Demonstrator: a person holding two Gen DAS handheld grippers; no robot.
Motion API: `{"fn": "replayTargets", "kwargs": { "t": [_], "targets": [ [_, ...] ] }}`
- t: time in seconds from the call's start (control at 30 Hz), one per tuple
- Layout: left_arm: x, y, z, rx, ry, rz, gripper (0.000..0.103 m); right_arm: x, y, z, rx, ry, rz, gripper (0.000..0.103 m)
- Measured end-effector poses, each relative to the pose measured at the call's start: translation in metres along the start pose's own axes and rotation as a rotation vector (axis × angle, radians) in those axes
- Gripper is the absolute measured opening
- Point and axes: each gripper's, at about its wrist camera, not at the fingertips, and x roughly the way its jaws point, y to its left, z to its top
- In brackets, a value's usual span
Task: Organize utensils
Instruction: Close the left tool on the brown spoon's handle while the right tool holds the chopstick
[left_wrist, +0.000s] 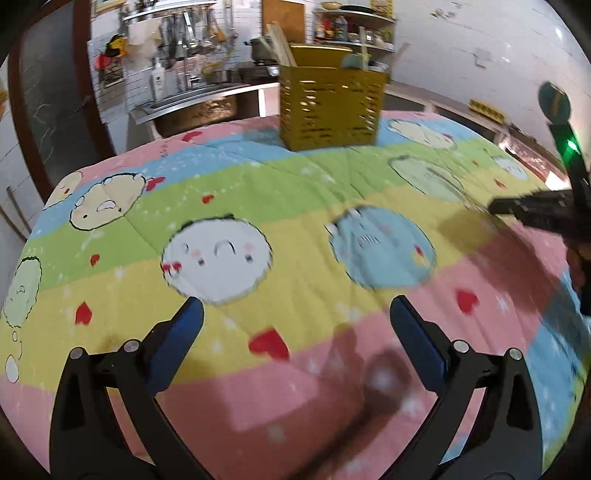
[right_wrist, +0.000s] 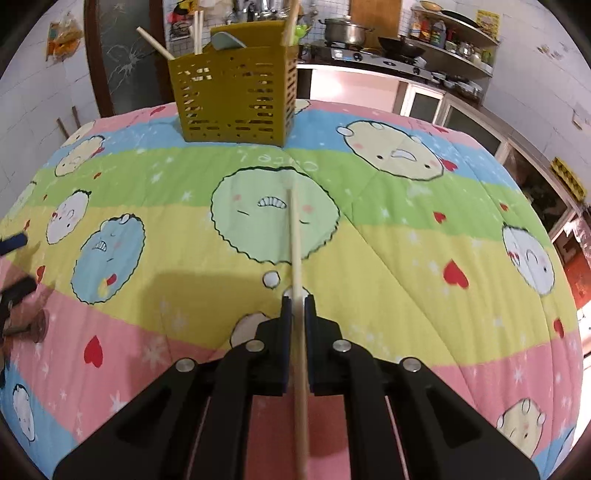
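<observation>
Gripping a single chopstick (right_wrist: 295, 236) lengthwise, the right gripper (right_wrist: 294, 295) is clamping it between closed pads above the desk's near edge, tip aiming toward the perforated yellow caddy (right_wrist: 236, 99) standing at the far edge. Risk noted: the thin stick is likely pivoting or sliding in so narrow a hold, and may be catching on chopsticks and a spoon already crowding the caddy. The left gripper (left_wrist: 295, 317) is hovering with fingers apart, holding nothing, over the patterned quilt (left_wrist: 295, 184).
</observation>
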Motion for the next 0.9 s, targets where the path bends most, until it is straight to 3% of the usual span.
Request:
{"fn": "replayTargets", "kwargs": {
  "t": [0.07,0.1,0.27,0.37,0.4,0.43,0.5,0.73,0.9],
  "targets": [
    [-0.008,-0.004,-0.008,0.026,-0.001,-0.006,0.098,-0.001,-0.006,-0.002,0.042,0.000,0.019,0.037],
    [-0.012,-0.006,-0.013,0.041,-0.002,-0.012,0.098,-0.001,-0.007,-0.002,0.054,-0.006,0.020,0.058],
    [-0.018,-0.022,-0.033,0.117,0.020,-0.061,0.098,-0.006,-0.009,-0.005,0.081,-0.033,0.014,0.060],
    [-0.012,-0.032,-0.039,0.155,0.043,-0.050,0.095,-0.003,-0.013,-0.007,0.105,-0.034,0.012,0.060],
    [-0.008,-0.033,-0.039,0.154,0.061,-0.052,0.089,-0.002,-0.014,-0.008,0.111,-0.033,0.011,0.060],
    [-0.006,-0.034,-0.038,0.150,0.077,-0.063,0.077,-0.001,-0.015,-0.009,0.118,-0.031,0.009,0.060],
    [-0.001,-0.035,-0.034,0.130,0.099,-0.091,0.068,0.002,-0.016,-0.011,0.127,-0.027,0.007,0.060],
    [0.019,-0.038,-0.013,0.058,0.129,-0.080,0.032,0.006,-0.014,-0.008,0.113,-0.026,0.001,0.060],
    [0.034,-0.038,0.004,-0.001,0.144,-0.052,0.025,0.008,-0.011,0.003,0.092,-0.033,-0.003,0.060]
  ]
}}
